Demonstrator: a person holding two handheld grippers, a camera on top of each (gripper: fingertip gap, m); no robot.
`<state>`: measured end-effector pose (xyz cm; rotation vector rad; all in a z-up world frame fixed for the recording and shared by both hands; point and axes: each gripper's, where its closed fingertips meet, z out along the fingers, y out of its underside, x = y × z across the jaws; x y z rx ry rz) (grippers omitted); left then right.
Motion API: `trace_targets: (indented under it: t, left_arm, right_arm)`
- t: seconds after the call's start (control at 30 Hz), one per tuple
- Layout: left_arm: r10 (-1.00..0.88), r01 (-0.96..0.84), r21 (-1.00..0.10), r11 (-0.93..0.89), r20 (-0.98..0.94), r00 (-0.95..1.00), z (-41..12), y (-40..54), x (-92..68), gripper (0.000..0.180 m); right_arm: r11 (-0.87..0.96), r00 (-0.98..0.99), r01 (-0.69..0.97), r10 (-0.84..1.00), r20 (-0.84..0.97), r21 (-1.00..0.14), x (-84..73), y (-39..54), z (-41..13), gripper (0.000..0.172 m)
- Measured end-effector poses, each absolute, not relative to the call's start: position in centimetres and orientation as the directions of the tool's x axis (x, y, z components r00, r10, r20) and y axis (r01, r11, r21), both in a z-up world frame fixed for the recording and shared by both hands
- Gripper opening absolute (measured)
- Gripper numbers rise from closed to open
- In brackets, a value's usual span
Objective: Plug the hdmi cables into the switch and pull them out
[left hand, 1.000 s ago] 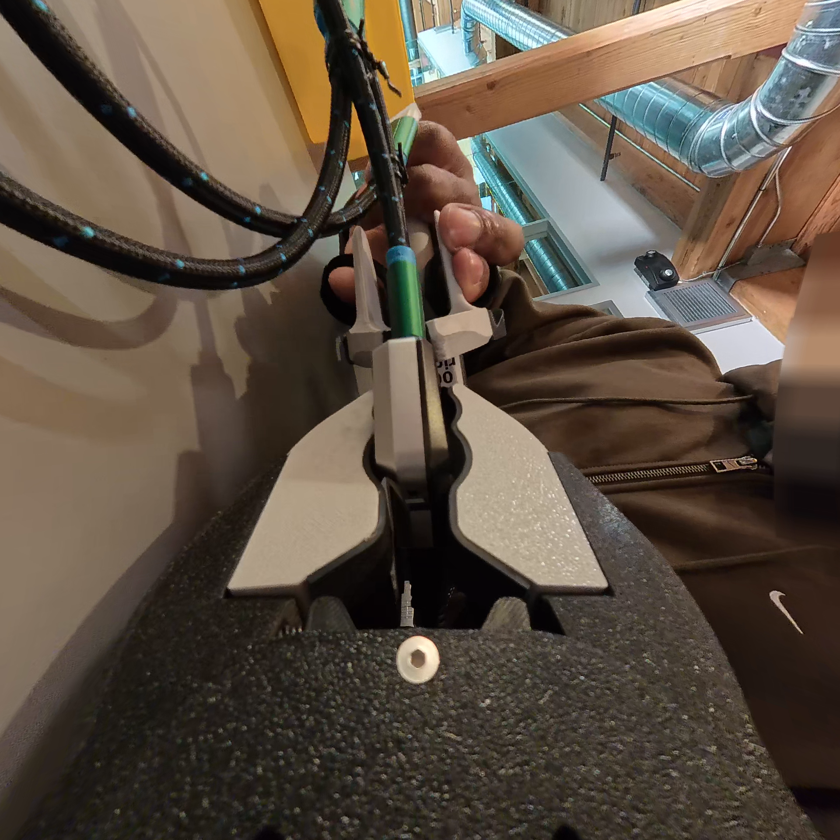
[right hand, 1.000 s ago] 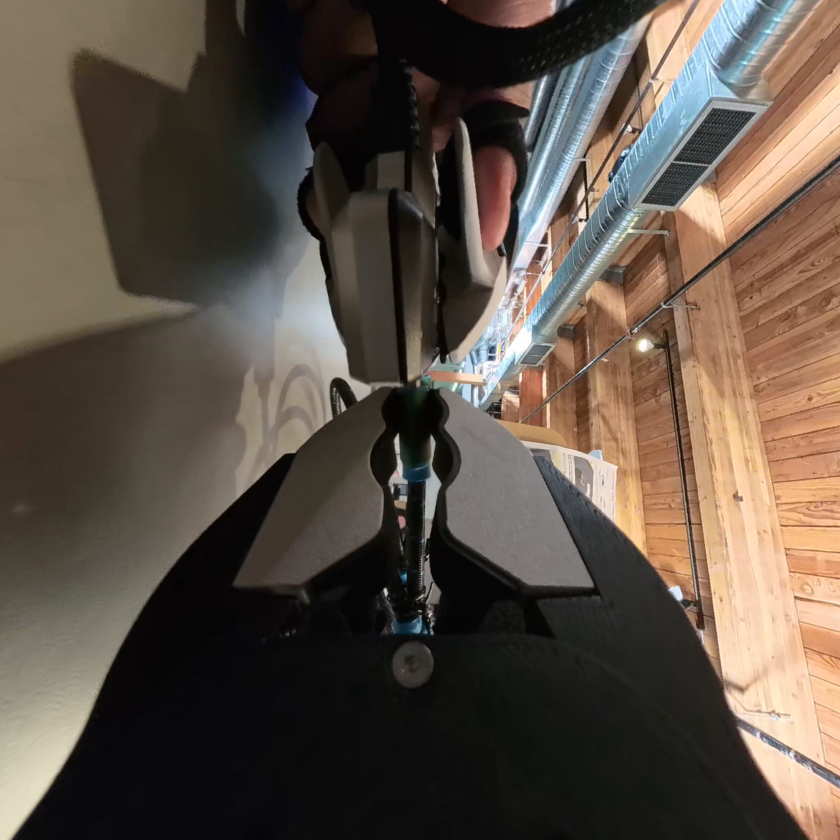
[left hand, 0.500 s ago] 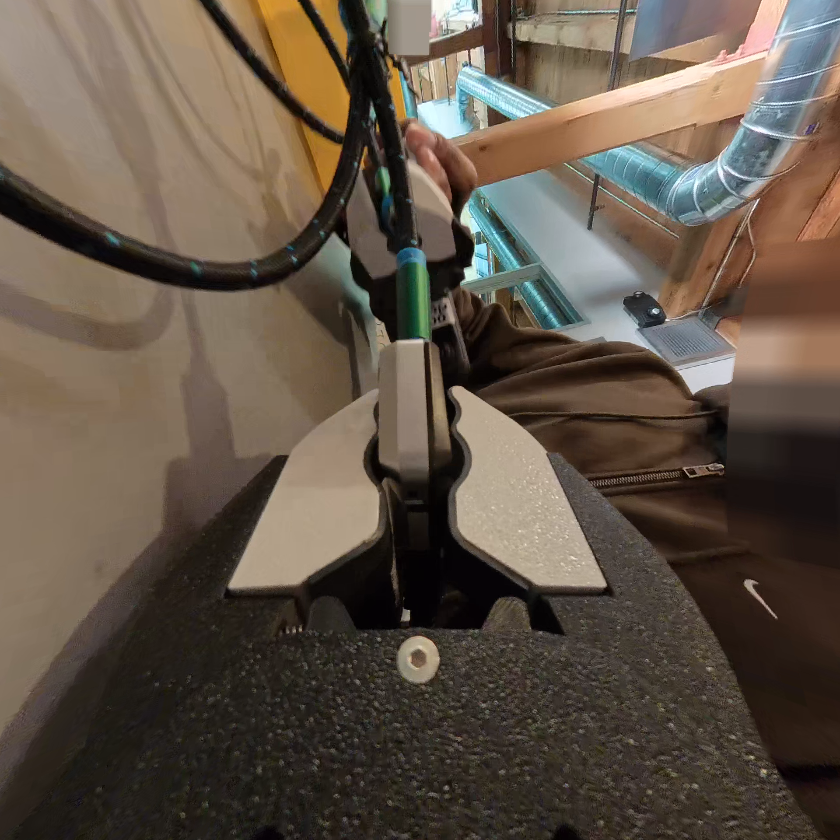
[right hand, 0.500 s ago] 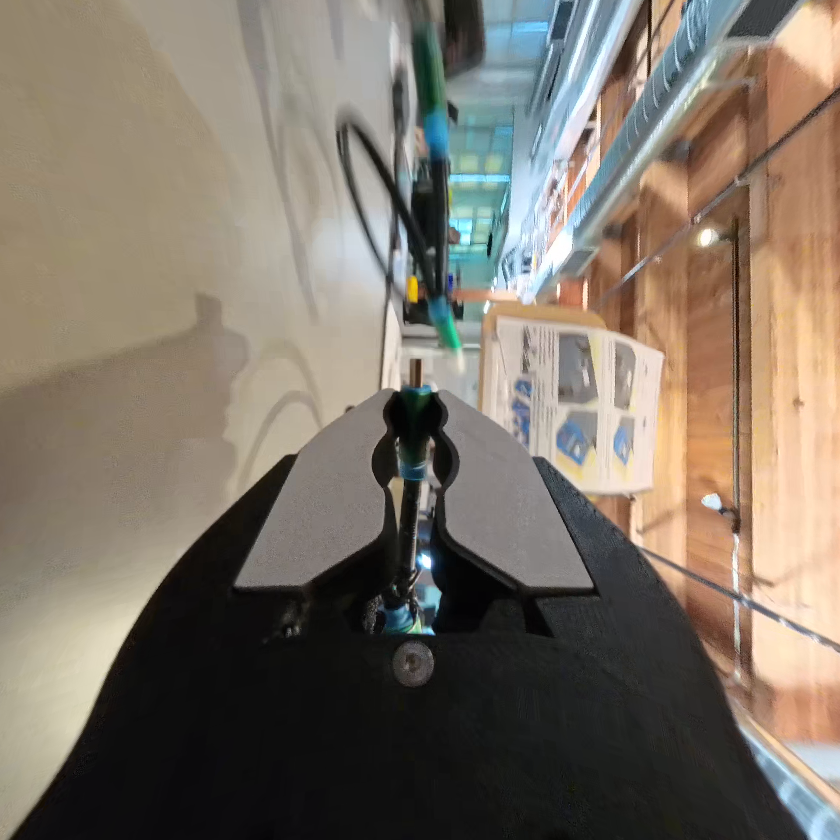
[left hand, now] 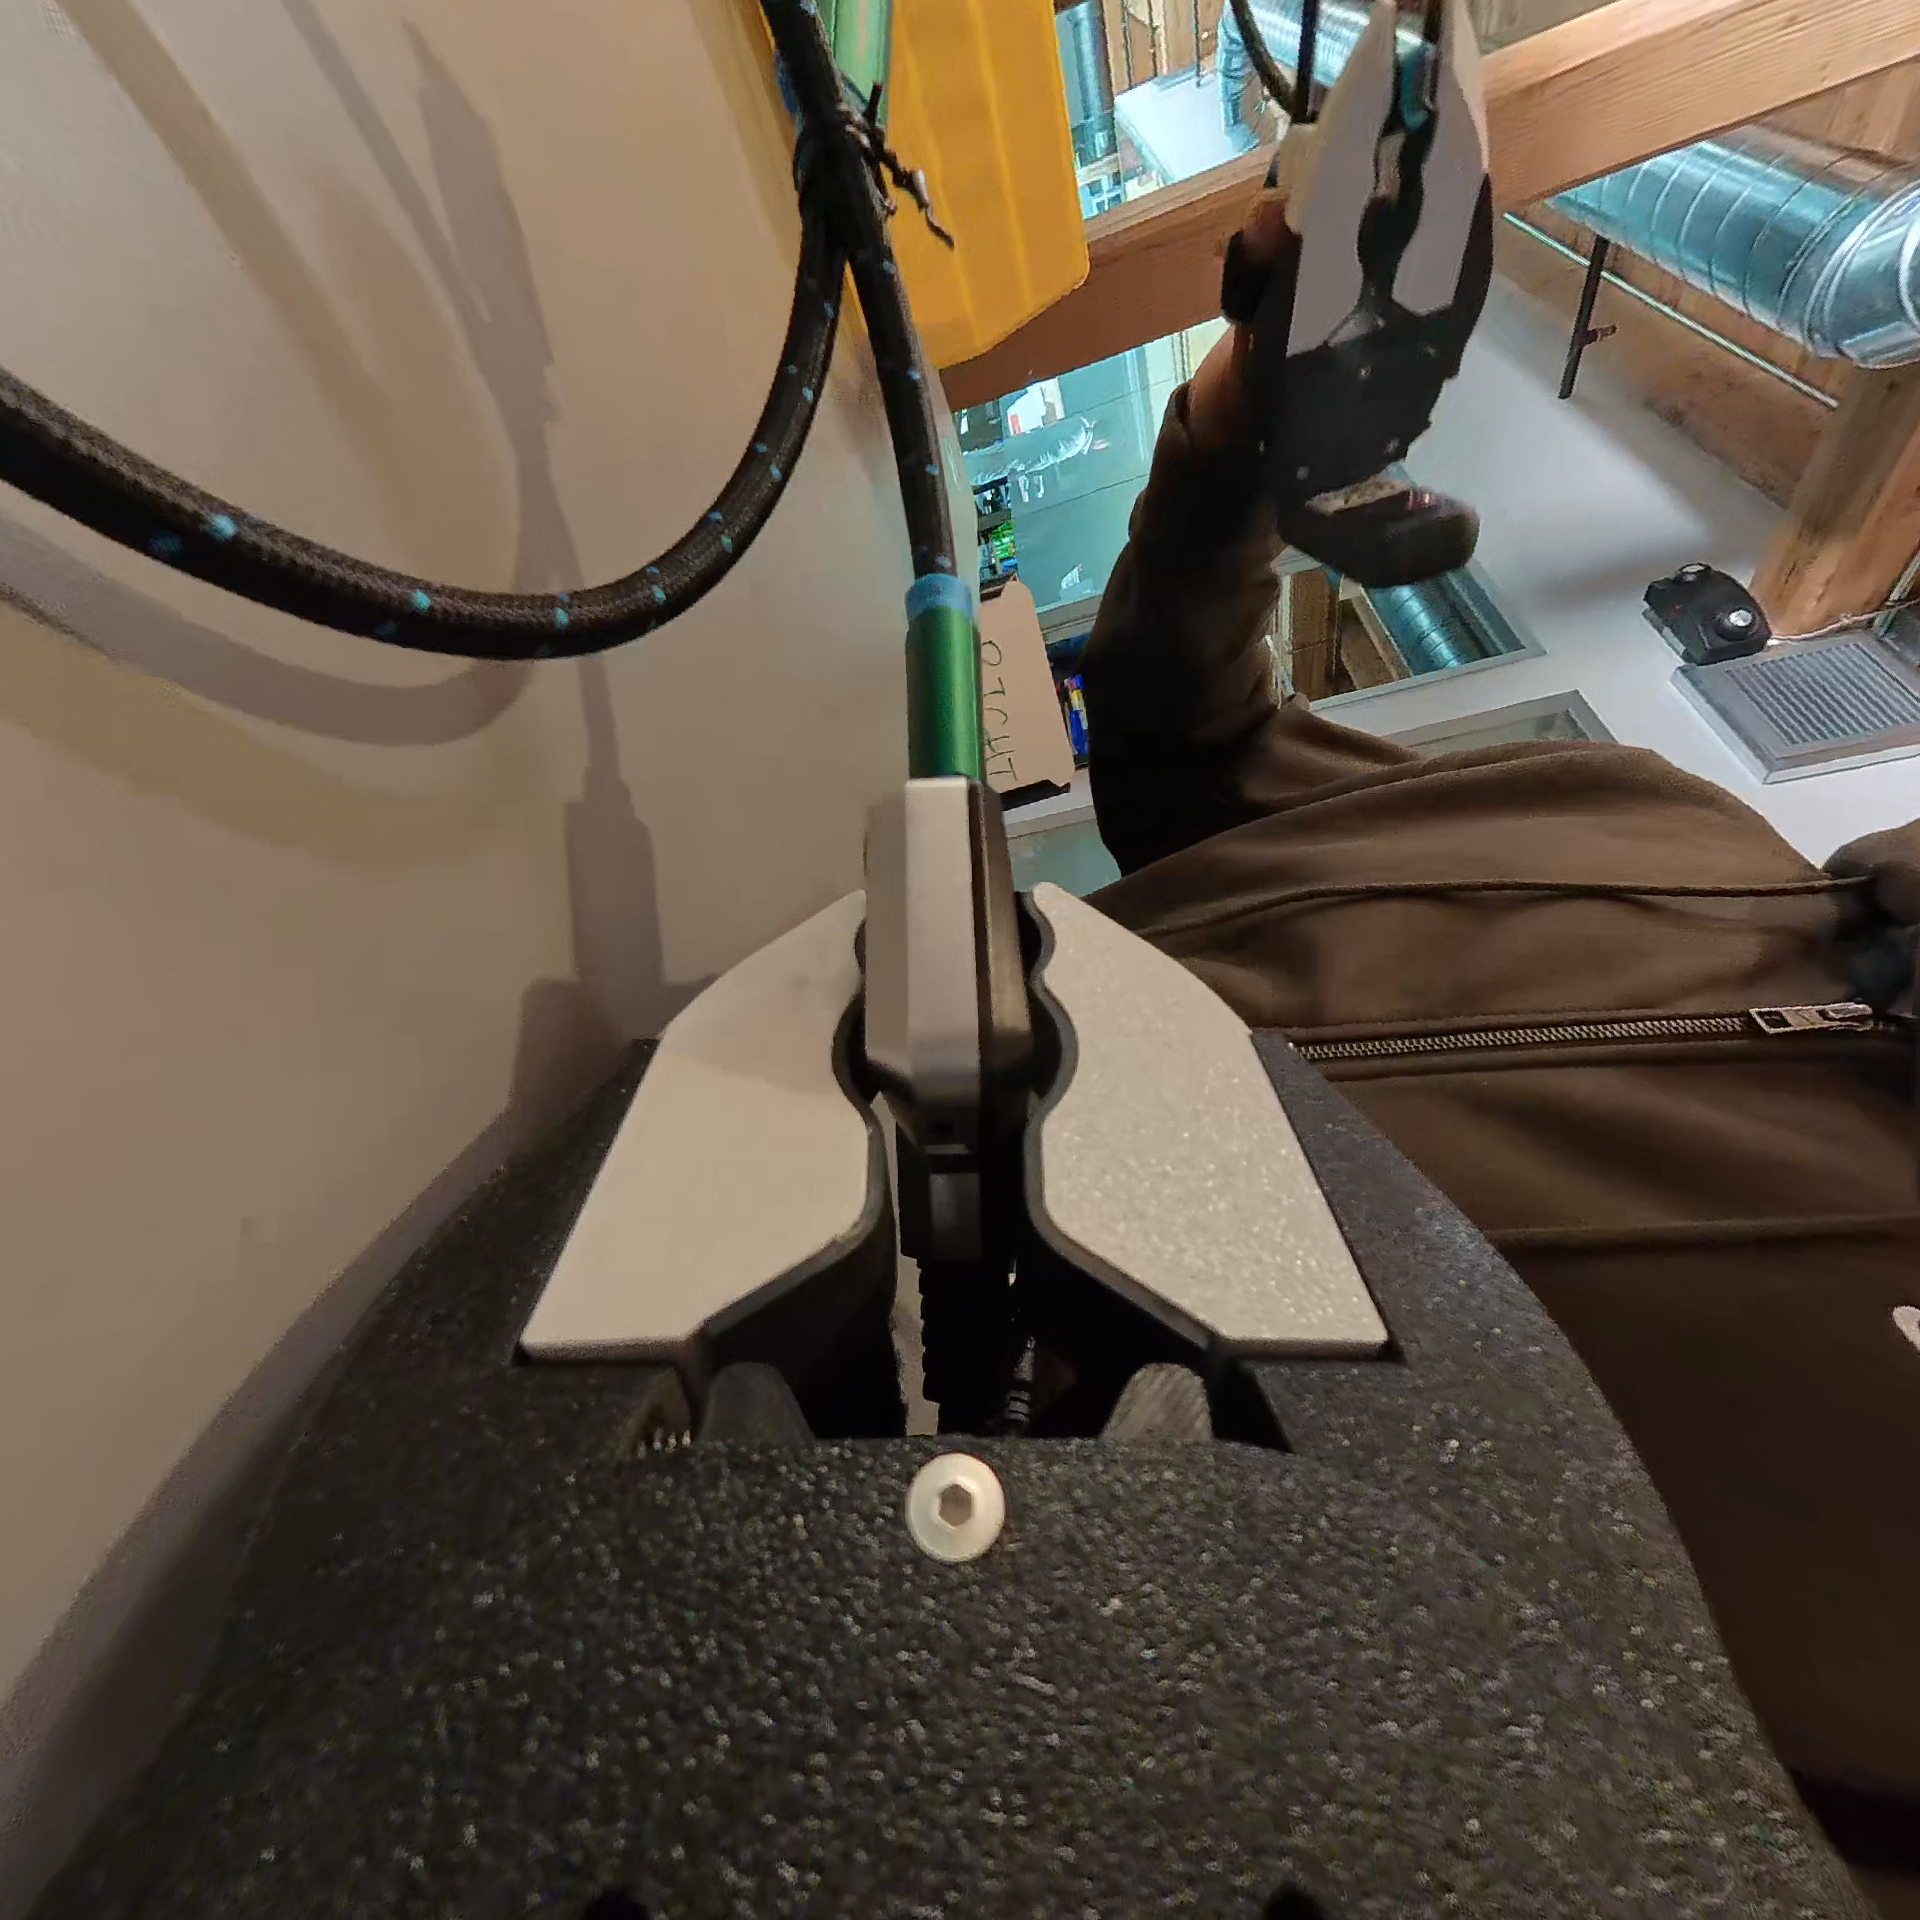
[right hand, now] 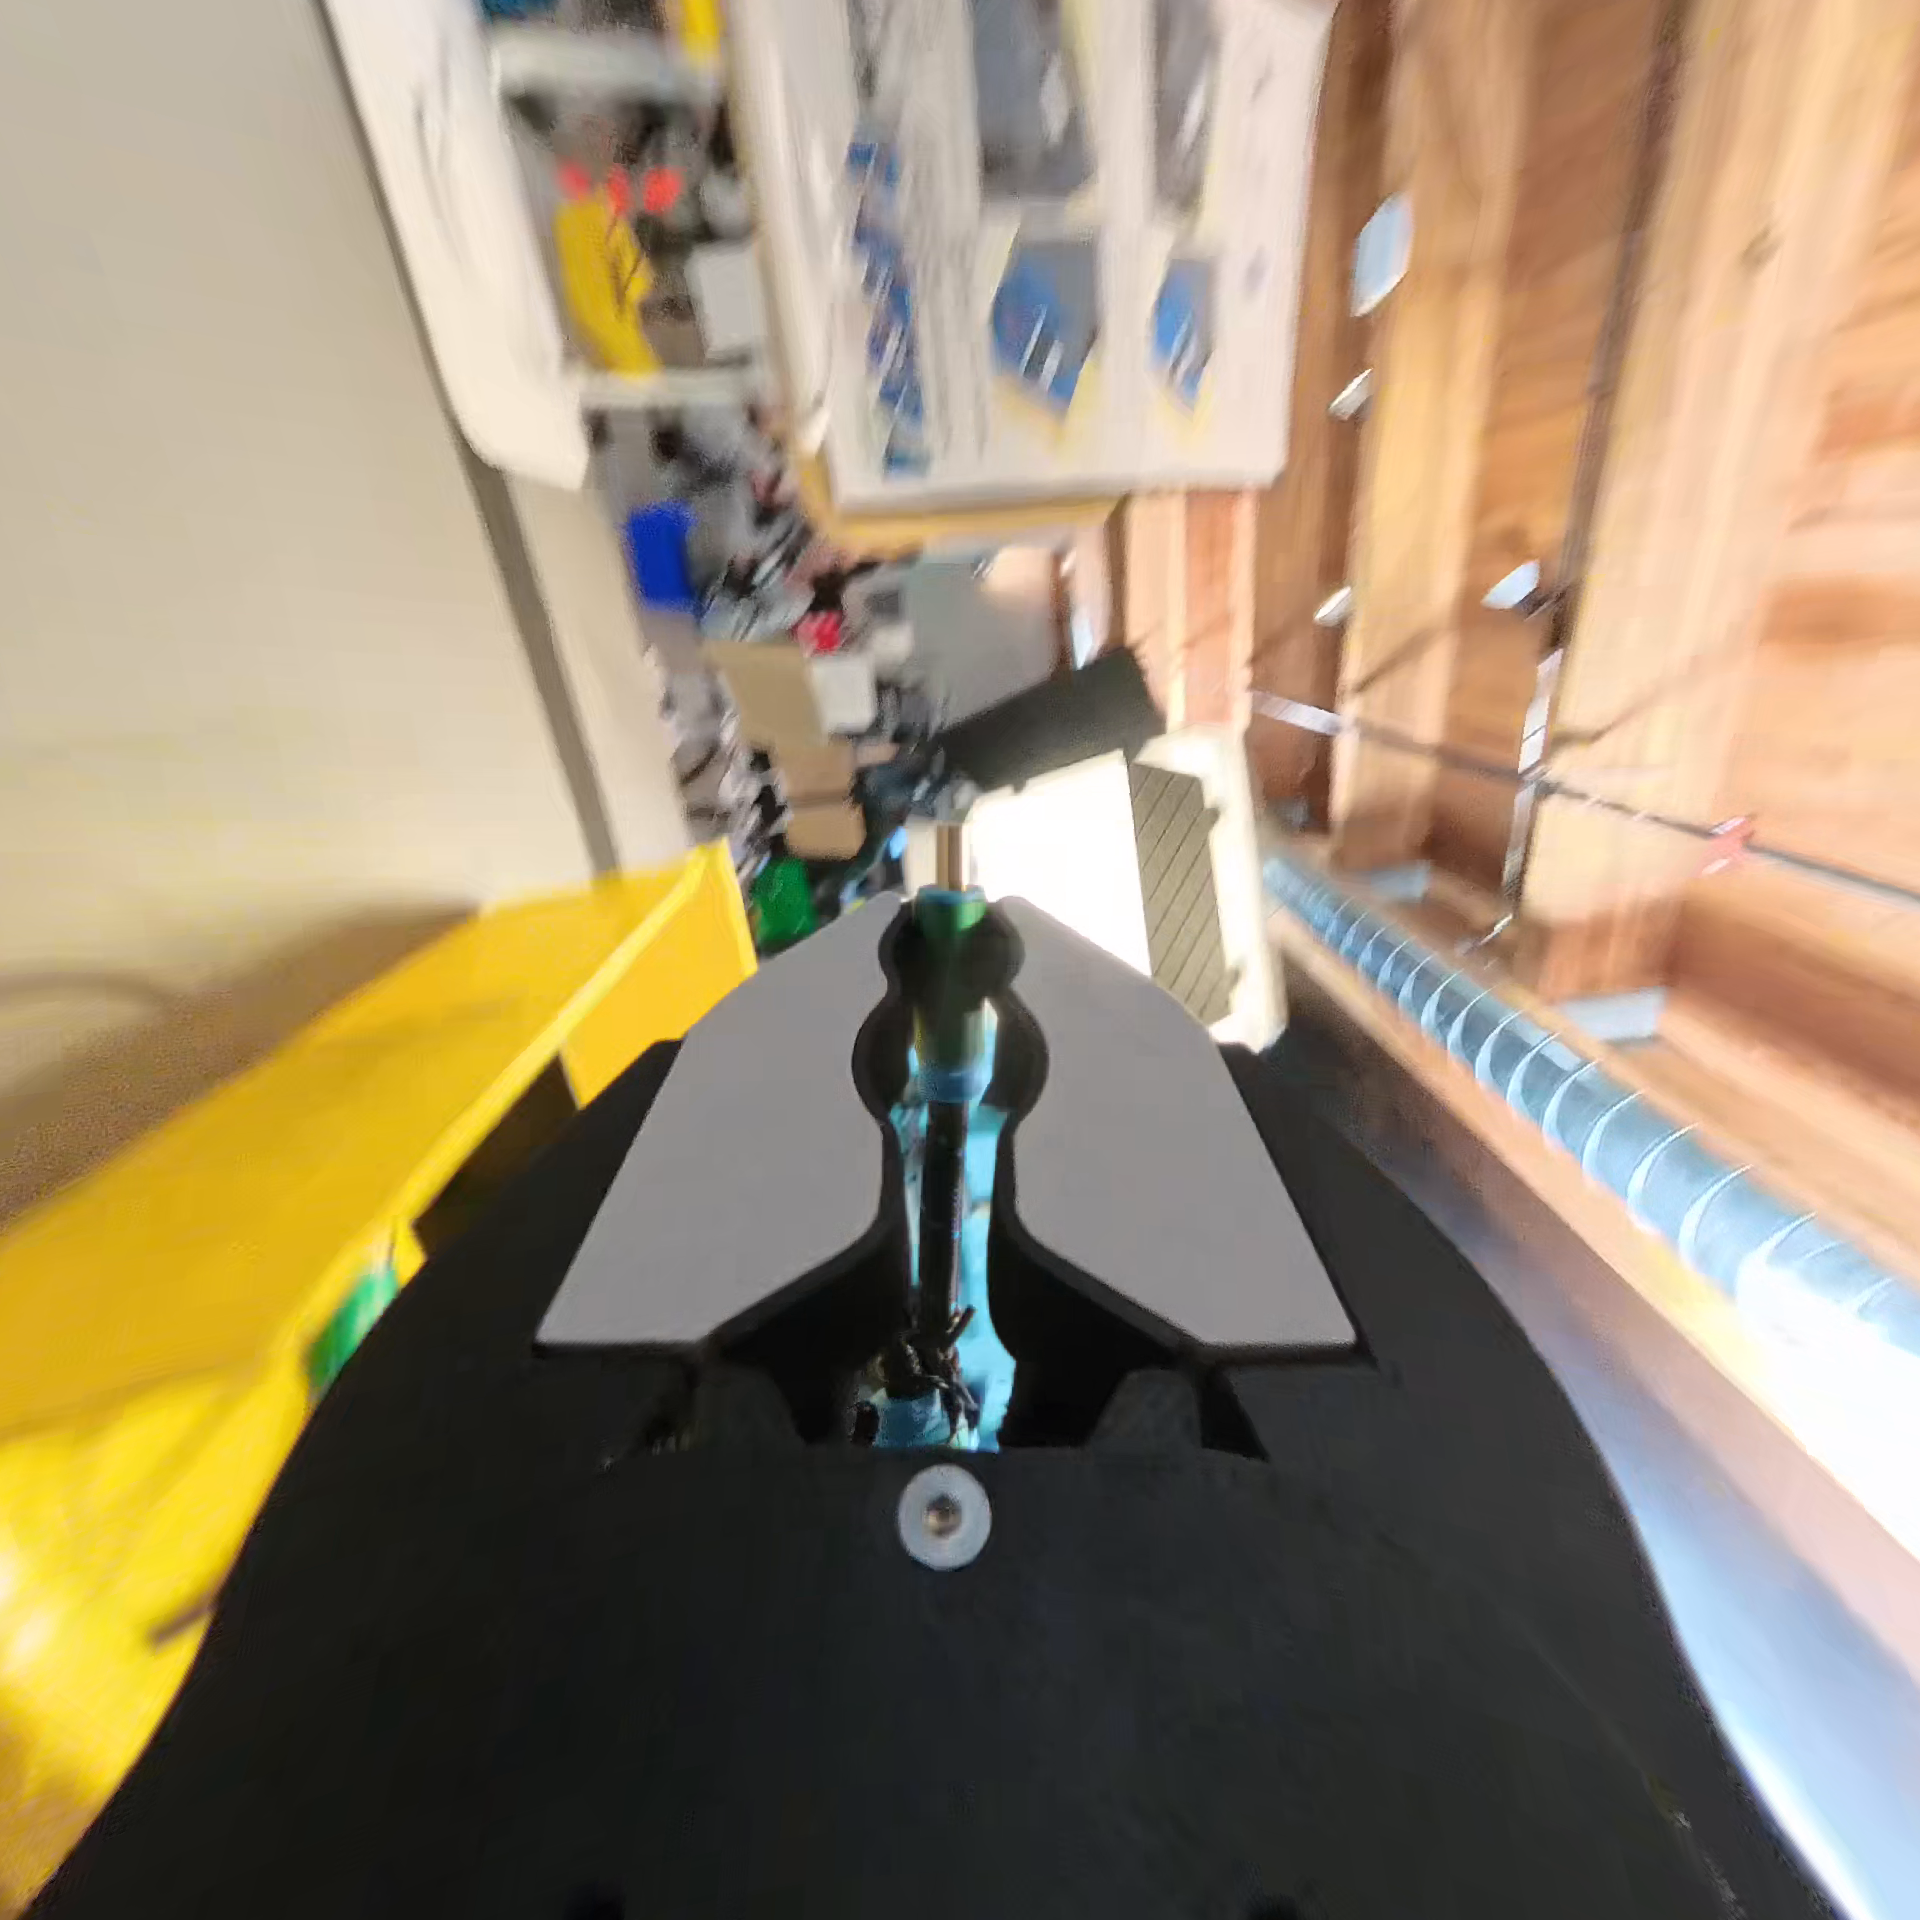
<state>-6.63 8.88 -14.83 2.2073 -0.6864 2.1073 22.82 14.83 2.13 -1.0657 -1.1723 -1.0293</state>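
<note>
Left wrist view has my left tongs (left hand: 940, 956) clamped on a grey-and-black flat block (left hand: 930, 935), with a green plug sleeve (left hand: 943, 707) standing out of its far end. From the sleeve a black braided cable (left hand: 312, 571) loops off across the beige surface (left hand: 260, 935) on my left. A yellow bin (left hand: 977, 166) lies beyond it and a wooden beam (left hand: 1662, 94) crosses above. My brown jacket (left hand: 1507, 1039) fills the right side. Farther up, my right hand carries the right tongs (left hand: 1382, 135), raised well clear of the left ones. In the blurred right wrist view those tongs (right hand: 948, 925) are closed on another green plug (right hand: 945, 997) whose metal tip (right hand: 948, 857) pokes forward; a yellow bin (right hand: 312, 1143) sits near on the left, a wood wall (right hand: 1662, 520) on the right.
</note>
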Motion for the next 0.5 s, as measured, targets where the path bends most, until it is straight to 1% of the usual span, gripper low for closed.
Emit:
trace_targets:
  t: [0.1, 0.17, 0.27, 0.3, 0.33, 0.37, 0.4, 0.5]
  left_arm:
    - [-0.307, -0.331, -0.287, -0.899, 0.952, 0.008, -15.1, 8.8, -6.5, 0.023]
    - [-0.308, -0.330, -0.287, -0.899, 0.951, 0.010, -15.1, 8.8, -6.4, 0.023]
    - [-0.313, -0.338, -0.288, -0.896, 0.950, 0.020, -15.2, 8.7, -6.1, 0.023]
    - [-0.314, -0.343, -0.287, -0.894, 0.949, 0.025, -15.3, 8.6, -6.0, 0.023]
    - [-0.315, -0.349, -0.286, -0.893, 0.949, 0.030, -15.4, 8.5, -6.0, 0.023]
    - [-0.317, -0.354, -0.285, -0.891, 0.948, 0.034, -15.5, 8.4, -6.0, 0.023]
    - [-0.320, -0.357, -0.285, -0.889, 0.947, 0.039, -15.6, 8.3, -6.0, 0.023]
    - [-0.330, -0.356, -0.292, -0.888, 0.943, 0.050, -15.7, 8.2, -6.0, 0.023]
  right_arm:
    - [0.047, 0.130, 0.990, 0.110, 0.985, -0.136, 29.5, 15.3, -1.1, 0.011]
    - [-0.009, 0.167, 0.986, 0.184, 0.969, -0.168, 31.9, 15.4, -3.6, 0.011]
    - [-0.059, 0.216, 0.976, 0.189, 0.958, -0.208, 32.9, 16.4, -6.0, 0.011]
    - [-0.089, 0.218, 0.975, 0.197, 0.956, -0.204, 33.1, 16.9, -6.8, 0.012]
    - [-0.127, 0.209, 0.974, 0.204, 0.956, -0.186, 33.3, 17.3, -7.4, 0.017]
    - [-0.143, 0.196, 0.975, 0.221, 0.955, -0.167, 33.2, 17.5, -7.8, 0.032]
    - [-0.139, 0.199, 0.976, 0.241, 0.950, -0.169, 32.9, 17.4, -7.9, 0.041]
    - [-0.142, 0.261, 0.963, 0.268, 0.927, -0.230, 32.4, 16.5, -6.3, 0.059]
